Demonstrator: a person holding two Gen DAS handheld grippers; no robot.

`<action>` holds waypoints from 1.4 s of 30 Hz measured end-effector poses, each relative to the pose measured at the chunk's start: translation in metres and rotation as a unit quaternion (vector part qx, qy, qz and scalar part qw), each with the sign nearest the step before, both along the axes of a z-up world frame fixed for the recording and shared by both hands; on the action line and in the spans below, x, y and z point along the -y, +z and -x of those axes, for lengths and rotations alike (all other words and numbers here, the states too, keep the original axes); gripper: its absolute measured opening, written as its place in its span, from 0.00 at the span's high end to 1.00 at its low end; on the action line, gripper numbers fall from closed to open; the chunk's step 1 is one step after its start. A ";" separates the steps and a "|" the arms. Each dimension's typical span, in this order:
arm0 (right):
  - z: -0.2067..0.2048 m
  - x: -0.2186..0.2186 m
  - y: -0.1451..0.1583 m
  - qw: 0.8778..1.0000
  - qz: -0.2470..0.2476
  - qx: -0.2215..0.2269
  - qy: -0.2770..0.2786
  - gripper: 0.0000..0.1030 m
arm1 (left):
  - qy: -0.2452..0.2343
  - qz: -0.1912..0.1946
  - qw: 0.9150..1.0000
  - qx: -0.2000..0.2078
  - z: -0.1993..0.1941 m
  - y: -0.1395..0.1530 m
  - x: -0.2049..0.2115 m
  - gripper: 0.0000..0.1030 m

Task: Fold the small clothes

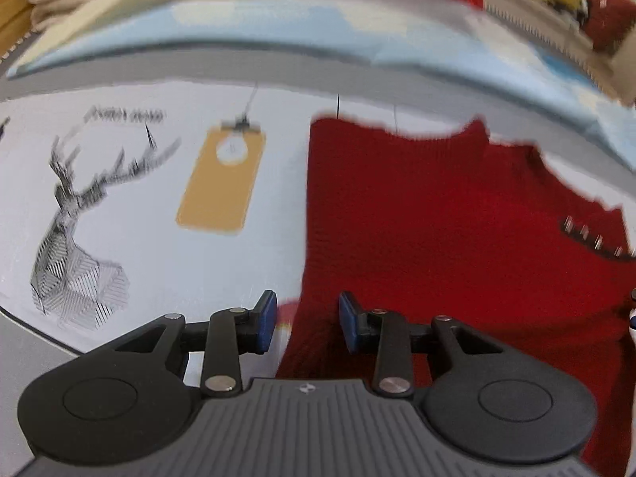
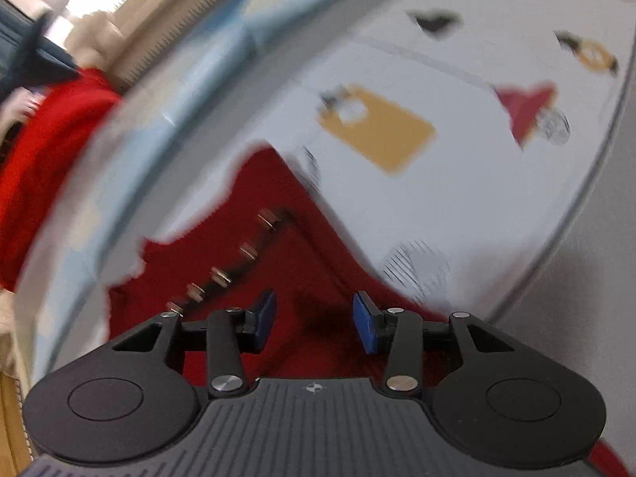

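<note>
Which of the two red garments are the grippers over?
The flat red knit garment with the row of metal studs, on the printed cloth; the other red garment lies beyond the cloth's edge.

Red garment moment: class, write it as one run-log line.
step: approach | red garment: flat on printed cloth | left gripper: open above its edge | right gripper: open over it | held: nothing
</note>
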State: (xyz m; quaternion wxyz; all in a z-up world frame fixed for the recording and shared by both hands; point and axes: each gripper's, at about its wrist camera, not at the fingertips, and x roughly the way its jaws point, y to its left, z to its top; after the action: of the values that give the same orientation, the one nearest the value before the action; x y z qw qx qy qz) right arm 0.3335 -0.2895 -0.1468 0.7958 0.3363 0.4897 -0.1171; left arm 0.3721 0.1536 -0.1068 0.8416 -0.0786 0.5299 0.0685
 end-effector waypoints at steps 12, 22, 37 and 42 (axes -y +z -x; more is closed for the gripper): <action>0.052 -0.028 0.110 0.981 0.086 0.149 0.086 0.56 | -0.076 -0.047 0.984 0.154 0.064 0.090 0.030 0.63; 0.195 0.004 0.214 0.948 0.114 0.251 0.160 0.53 | -0.109 -0.032 0.975 0.191 0.193 0.151 0.027 0.63; 0.331 0.084 0.075 0.989 0.042 0.099 0.100 0.53 | 0.011 0.061 0.993 0.104 0.354 0.041 -0.001 0.80; 0.319 0.086 0.045 0.994 0.048 0.040 0.093 0.52 | 0.053 0.105 0.992 0.045 0.352 0.014 -0.025 0.79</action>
State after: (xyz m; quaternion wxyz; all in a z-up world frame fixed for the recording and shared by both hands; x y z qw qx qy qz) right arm 0.0148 -0.3760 -0.1019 0.8374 0.2552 0.4806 -0.0524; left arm 0.0202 0.1781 -0.0927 0.8467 -0.1974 0.4912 0.0532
